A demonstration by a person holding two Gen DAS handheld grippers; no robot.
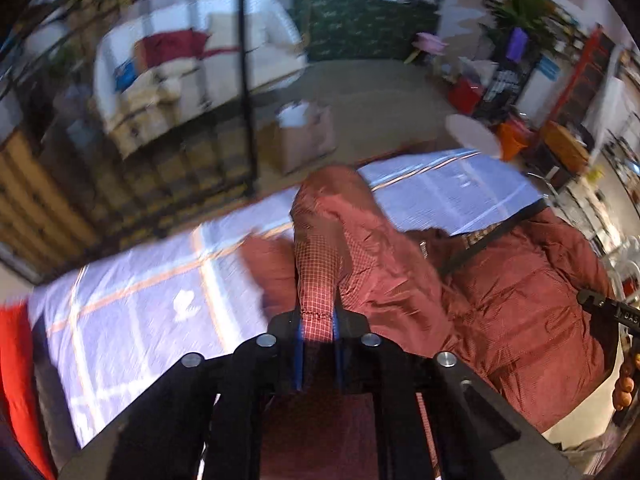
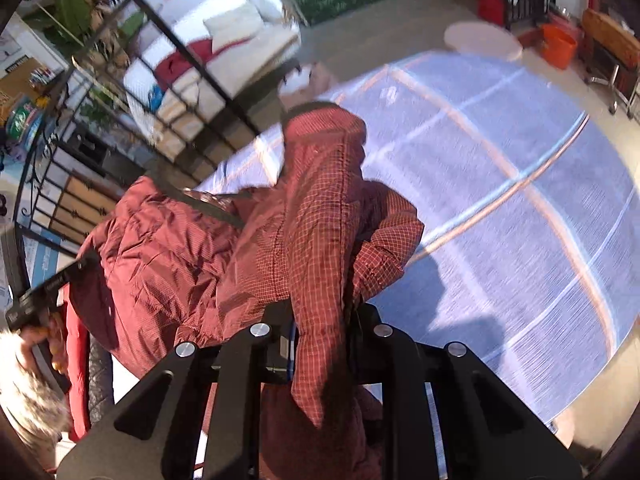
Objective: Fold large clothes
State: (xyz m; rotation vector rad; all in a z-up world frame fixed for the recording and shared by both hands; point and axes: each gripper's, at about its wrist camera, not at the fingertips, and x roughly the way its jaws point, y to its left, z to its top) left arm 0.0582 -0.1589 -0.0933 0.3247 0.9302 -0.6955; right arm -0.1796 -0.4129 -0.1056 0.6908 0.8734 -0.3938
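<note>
A large dark red checked padded jacket (image 1: 520, 300) lies partly on a table covered with a pale blue checked cloth (image 1: 152, 280). My left gripper (image 1: 318, 320) is shut on a fold of the jacket, which rises in front of it. My right gripper (image 2: 320, 320) is shut on another fold of the jacket (image 2: 168, 248), lifted above the cloth (image 2: 520, 200). The jacket's bulk hangs to the left in the right wrist view. The other gripper's body shows at the edge of each view (image 1: 608, 308) (image 2: 44, 292).
A black metal rack (image 1: 244, 80) and wooden shelves stand beyond the table. A cardboard box (image 1: 308, 136) sits on the floor. A round white stool (image 2: 484, 40), an orange bucket (image 2: 558, 46) and plants are at the back. Red fabric (image 1: 16, 360) lies at the table's left edge.
</note>
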